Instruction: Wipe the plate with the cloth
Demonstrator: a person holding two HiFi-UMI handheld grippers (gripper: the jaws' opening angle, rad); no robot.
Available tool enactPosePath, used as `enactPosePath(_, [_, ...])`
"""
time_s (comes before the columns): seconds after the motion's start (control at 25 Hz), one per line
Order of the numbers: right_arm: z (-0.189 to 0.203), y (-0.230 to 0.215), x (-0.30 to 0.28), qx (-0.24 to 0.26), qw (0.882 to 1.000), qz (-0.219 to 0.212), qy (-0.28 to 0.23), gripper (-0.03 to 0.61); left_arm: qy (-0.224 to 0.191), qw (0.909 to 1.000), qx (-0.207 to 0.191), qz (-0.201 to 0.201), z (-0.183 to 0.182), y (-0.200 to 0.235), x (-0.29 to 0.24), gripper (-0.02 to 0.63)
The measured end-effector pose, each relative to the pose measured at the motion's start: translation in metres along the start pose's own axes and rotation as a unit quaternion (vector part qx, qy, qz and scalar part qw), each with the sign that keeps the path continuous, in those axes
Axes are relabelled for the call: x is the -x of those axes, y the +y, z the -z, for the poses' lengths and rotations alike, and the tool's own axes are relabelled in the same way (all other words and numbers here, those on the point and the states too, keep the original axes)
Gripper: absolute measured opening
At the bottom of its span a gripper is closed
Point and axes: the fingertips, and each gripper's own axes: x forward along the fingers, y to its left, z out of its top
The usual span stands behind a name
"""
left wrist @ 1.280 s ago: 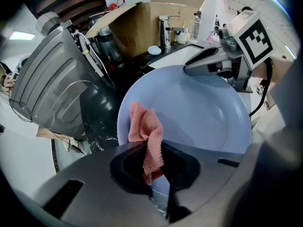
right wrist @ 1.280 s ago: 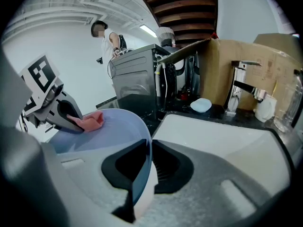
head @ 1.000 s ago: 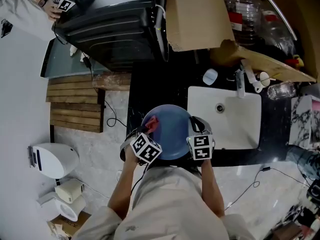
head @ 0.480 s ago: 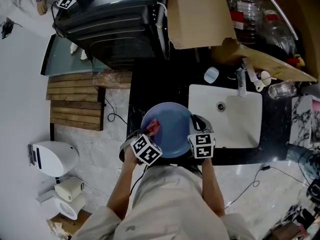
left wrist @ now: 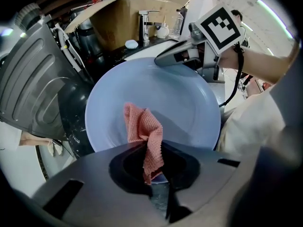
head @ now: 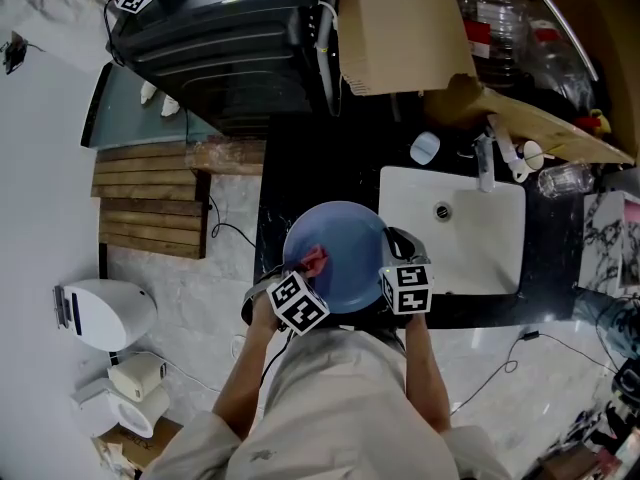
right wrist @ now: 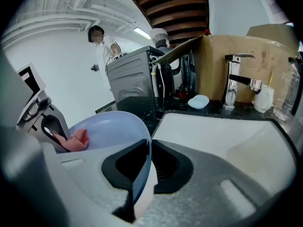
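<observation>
Kitchen corner: black marble tabletop with white sink set in, faucet behind it. Cardboard box and black appliance at back. Pale marble floor and wooden slats at left. Blue plate held tilted over tabletop's near part, just left of sink. Right claw clamped on plate's rim. Left claw pinched on red cloth; cloth lies against plate's face, left of centre.
</observation>
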Motion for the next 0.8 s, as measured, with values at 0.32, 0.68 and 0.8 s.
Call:
enactPosePath(0.32, [0.001, 0.0, 0.0, -0.005, 1.0, 0.002, -0.001, 0.038, -0.007, 0.9984, -0.024, 0.051, -0.007, -0.027, 0.0, 0.034])
enactPosePath(0.68, [0.001, -0.002, 0.001, -0.02, 1.0, 0.006, -0.006, 0.038, -0.025, 0.9942, -0.048, 0.093, -0.021, -0.053, -0.002, 0.034])
enactPosePath(0.8, [0.003, -0.002, 0.001, -0.029, 1.0, 0.005, -0.009, 0.037, -0.034, 0.9925, -0.053, 0.105, -0.027, -0.062, -0.003, 0.034])
